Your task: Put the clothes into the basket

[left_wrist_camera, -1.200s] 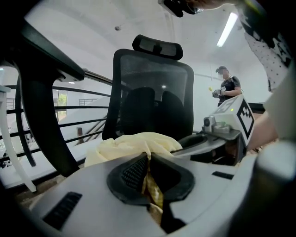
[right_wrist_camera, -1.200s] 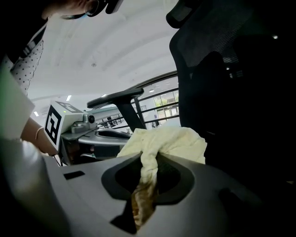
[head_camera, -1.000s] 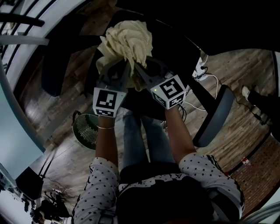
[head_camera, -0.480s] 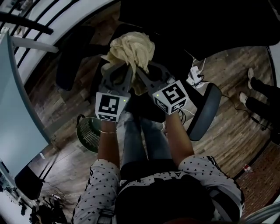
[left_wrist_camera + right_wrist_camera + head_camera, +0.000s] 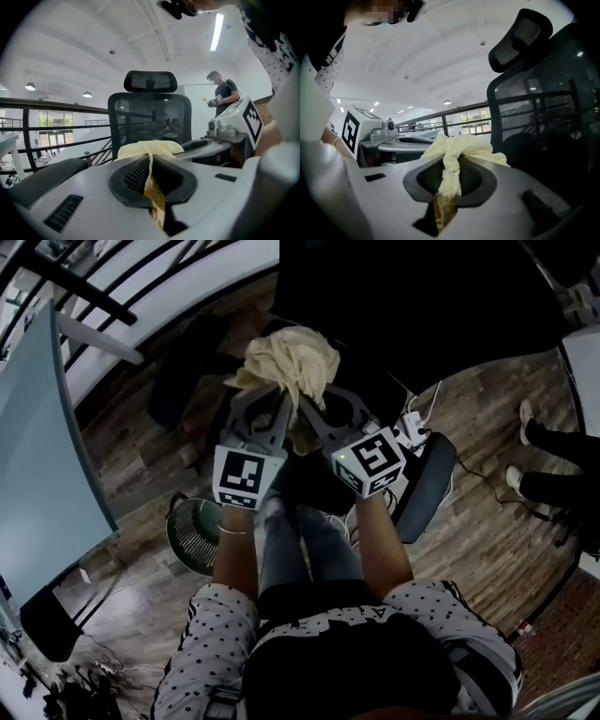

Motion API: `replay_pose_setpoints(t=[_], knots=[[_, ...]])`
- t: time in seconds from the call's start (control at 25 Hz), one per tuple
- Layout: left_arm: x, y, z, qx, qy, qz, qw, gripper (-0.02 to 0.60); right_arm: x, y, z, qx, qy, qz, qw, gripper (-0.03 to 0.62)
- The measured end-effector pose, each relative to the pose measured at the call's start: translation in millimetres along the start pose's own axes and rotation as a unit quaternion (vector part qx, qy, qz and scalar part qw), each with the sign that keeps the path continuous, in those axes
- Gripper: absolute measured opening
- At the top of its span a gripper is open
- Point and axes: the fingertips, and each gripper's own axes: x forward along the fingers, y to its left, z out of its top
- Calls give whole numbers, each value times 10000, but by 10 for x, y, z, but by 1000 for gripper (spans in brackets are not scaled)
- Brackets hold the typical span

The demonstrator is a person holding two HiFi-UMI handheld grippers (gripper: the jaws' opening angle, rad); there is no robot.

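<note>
The step in hand is the carry: the garment (image 5: 291,367), a pale yellow bundle of cloth, is off any surface and held up by both grippers at once. The left gripper (image 5: 270,399) is clenched on a thin fold of it; in the left gripper view the cloth (image 5: 150,149) runs pinched between the pads of that gripper (image 5: 150,165). The right gripper (image 5: 305,411) grasps a thicker twisted rope of the same garment (image 5: 459,150), with its jaws (image 5: 450,177) pressed onto it from both sides. The 2 grippers sit just beside each other, and the bundle hangs in front of a black mesh office chair (image 5: 150,112).

The basket (image 5: 192,535), a round green wire one, stands on the wooden floor (image 5: 141,456) low at the person's left, well apart from the garment.

The next move, as I judge it, calls for swinging both grippers together to the left and down until the bundle hangs over the basket's mouth, then letting go with both. Loose folds could catch on the rim.
</note>
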Motion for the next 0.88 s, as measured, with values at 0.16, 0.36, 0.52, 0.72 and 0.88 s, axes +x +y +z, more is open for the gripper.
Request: replay_pose_setpoints(t=[0.16,0.36,0.52,0.72,0.88], knots=[[-89,-36,263,59,-100,66,9999,29,-103,52,254,-79,-126,21,9999,74],[-93,-58,586,-45,-267,230,9994,29,-194,8,568,-187,-247,110,9995,74],[-162,-152,814,97,-250,223,9994,28,-340,52,779,-293,-317,43,9991,74],[-172,-249,1085,344,-231,73,9991,28,-493,34,1014,-289,-496,-122,9983,74],[-180,-319,1338,412,-324,124,9985,28,-613,2,1249,-450,-604,-71,9971,74]])
